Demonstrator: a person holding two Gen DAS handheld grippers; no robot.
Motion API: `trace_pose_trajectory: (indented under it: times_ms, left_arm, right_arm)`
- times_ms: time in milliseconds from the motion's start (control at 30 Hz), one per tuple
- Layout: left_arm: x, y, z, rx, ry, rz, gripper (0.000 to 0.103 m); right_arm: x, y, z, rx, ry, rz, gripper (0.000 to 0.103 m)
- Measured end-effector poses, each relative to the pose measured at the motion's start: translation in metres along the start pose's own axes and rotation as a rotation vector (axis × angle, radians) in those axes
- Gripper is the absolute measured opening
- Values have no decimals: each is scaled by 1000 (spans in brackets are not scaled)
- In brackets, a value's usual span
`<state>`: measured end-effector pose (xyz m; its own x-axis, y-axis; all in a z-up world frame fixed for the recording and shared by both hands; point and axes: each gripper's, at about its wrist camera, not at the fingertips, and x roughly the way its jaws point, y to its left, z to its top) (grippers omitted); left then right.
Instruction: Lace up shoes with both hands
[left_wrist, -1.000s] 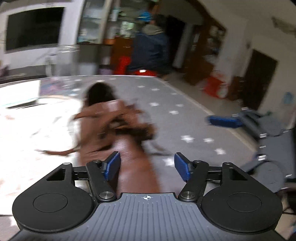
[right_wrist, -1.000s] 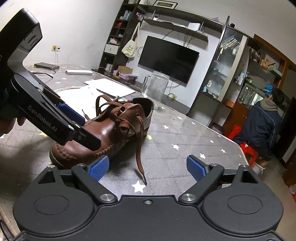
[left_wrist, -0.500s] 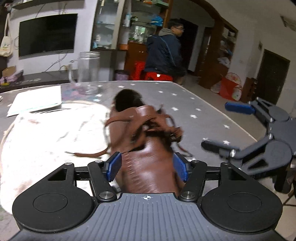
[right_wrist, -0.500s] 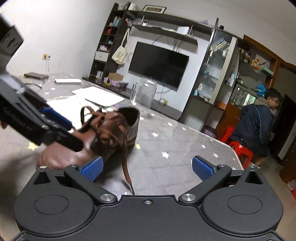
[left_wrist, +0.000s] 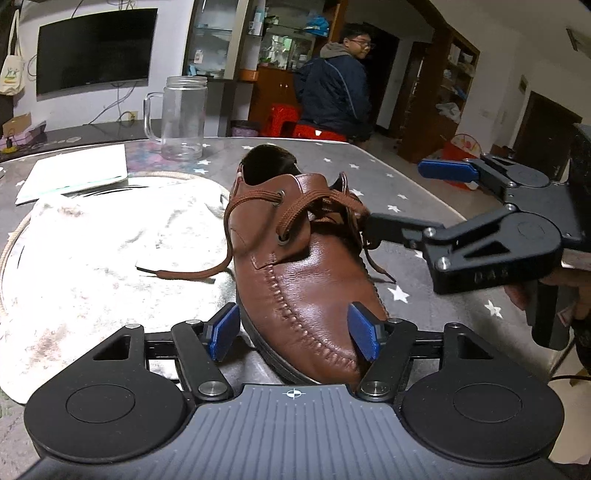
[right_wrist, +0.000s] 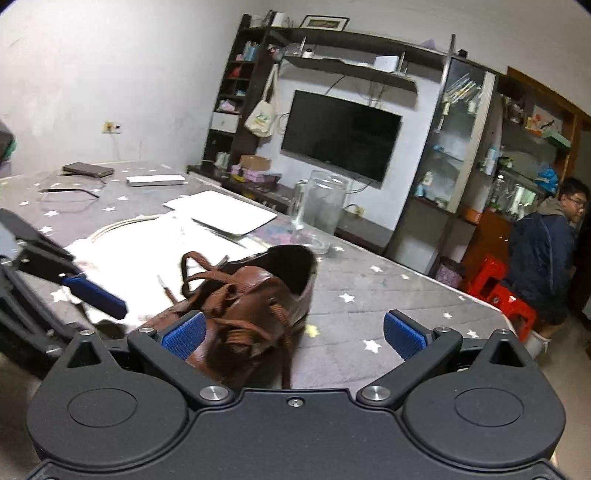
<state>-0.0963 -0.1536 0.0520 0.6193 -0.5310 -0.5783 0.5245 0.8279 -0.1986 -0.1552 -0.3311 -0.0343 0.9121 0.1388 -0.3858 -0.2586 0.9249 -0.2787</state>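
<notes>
On the gray table with white stars (left_wrist: 413, 206) sits a brown shoe (left_wrist: 306, 280), its toe right between the two blue pads of the left gripper (left_wrist: 293, 332) — the pads squeeze the toe from both sides. The right gripper (right_wrist: 293, 334) is wide open and holds nothing; one finger reaches the loose brown laces (left_wrist: 325, 206) at the shoe's side — whether it touches them is hard to tell. A white cloth (left_wrist: 103, 251) lies beside the shoe, and a glass mug (left_wrist: 183, 118) stands behind.
</notes>
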Motion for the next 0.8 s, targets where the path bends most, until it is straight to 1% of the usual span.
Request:
trace_pose_trajectory:
  times_ms: [200,400,500,633,733,800]
  left_arm:
    - [5,4,-2,-34,8,-27,72]
    - [11,-2,1,-23,19,-48,74]
    - [15,-5,1,-13,22,-49,77]
    - [17,-7,1,-4,25,-46,79]
    - [18,-8,1,4,27,-44,79]
    - [18,-9,2,8,28,-41,79]
  right_arm:
    - [7,-5,-7,24,38,-28,103]
    - [13,-10,-13,48,76,-56,103]
    - [26,-28,-12,62,78,-62,103]
    - [14,-32,-4,89,27,-40,103]
    - [7,-29,6,80,-23,-12,103]
    - [6,-24,12,59,-37,3,103]
